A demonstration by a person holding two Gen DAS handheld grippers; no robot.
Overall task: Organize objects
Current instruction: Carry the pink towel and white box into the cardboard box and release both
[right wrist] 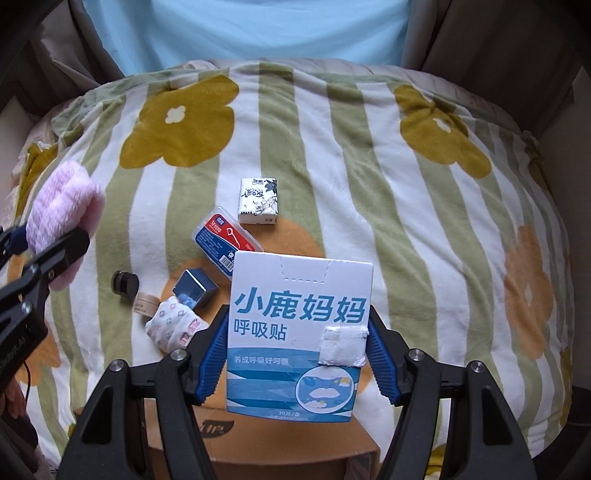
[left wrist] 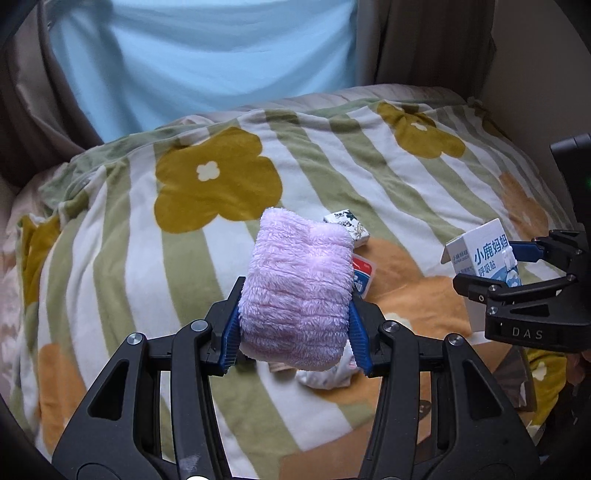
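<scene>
My left gripper (left wrist: 293, 334) is shut on a fluffy pink cloth roll (left wrist: 295, 288) and holds it above the blanket; the roll also shows at the left of the right wrist view (right wrist: 62, 206). My right gripper (right wrist: 295, 354) is shut on a white and blue carton with Chinese print (right wrist: 299, 332), upright above a cardboard box (right wrist: 258, 446); the carton also shows in the left wrist view (left wrist: 484, 254). On the blanket lie a tissue pack (right wrist: 258, 201), a floss-pick case (right wrist: 225, 240), a small dark cube box (right wrist: 195, 288), a patterned sock (right wrist: 173, 326), a black cap (right wrist: 125, 286) and a small tan jar (right wrist: 144, 303).
A striped flower-print blanket (right wrist: 406, 184) covers the bed. A light blue sheet (right wrist: 243, 33) hangs behind it, with beige curtains (left wrist: 424, 40) at the sides. The bed edges drop off at left and right.
</scene>
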